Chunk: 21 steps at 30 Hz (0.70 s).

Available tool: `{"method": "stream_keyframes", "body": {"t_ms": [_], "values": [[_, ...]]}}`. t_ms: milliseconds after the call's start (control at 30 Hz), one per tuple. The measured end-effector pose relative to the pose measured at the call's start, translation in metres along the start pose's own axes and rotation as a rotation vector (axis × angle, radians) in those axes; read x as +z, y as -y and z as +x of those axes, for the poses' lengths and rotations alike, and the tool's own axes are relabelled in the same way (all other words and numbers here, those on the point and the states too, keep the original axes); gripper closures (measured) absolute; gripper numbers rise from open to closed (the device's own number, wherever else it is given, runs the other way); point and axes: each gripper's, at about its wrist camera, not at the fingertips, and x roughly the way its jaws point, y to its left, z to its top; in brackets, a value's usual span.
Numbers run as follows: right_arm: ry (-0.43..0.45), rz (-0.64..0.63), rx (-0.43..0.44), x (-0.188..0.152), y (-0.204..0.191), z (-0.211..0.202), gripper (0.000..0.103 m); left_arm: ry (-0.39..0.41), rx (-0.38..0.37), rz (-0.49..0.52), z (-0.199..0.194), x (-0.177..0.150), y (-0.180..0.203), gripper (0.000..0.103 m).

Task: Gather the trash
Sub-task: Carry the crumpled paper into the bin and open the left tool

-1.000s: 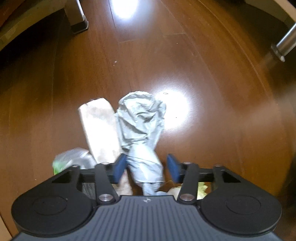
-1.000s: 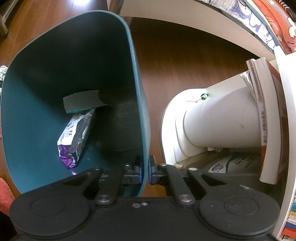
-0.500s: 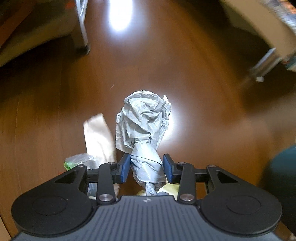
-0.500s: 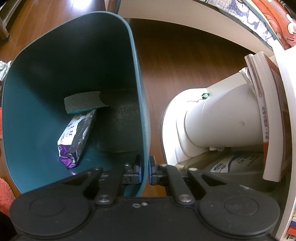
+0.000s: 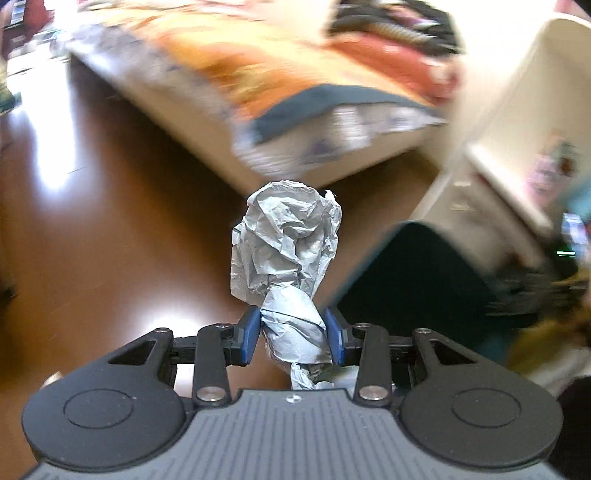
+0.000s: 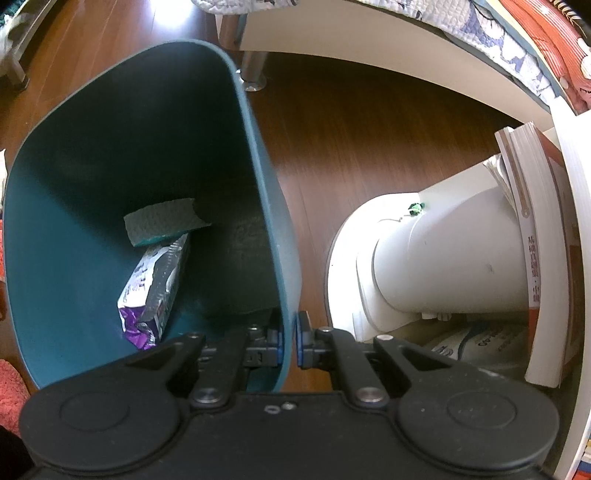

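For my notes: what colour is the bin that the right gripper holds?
Dark teal bin, clearest in the right wrist view.

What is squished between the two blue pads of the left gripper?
In the left wrist view, a crumpled gray paper wad sits between the left gripper's pads, pinched at its narrow lower part, its bigger end sticking out in front.

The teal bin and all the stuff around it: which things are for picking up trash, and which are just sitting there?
For the job:
- teal bin, its rim pinched by the right tongs
- crumpled grey paper, gripped in the left tongs
- green sponge and purple wrapper, already inside the bin

Just sitting there:
- white canister
- books
- bed quilt
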Motion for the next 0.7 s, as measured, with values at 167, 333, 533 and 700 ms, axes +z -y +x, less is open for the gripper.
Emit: {"method": "stream_keyframes", "body": {"t_ms": [167,333,533,700], "values": [[0.015,-0.01,0.002,0.007,-0.001,0.001,0.097,-0.094,-0.059,0.206,0.034,0.003,0.074,0.065],[0.033,-0.013,-0.004,0.011,-0.001,0.002,0.098,-0.164,-0.048,0.315,0.082,-0.005,0.11,0.065],[0.044,-0.025,-0.007,0.011,-0.002,0.002,0.098,-0.288,-0.012,0.333,0.147,-0.017,0.119,0.065],[0.038,-0.028,-0.004,0.013,-0.002,0.002,0.098,-0.378,-0.027,0.324,0.179,-0.031,0.116,0.065]]}}
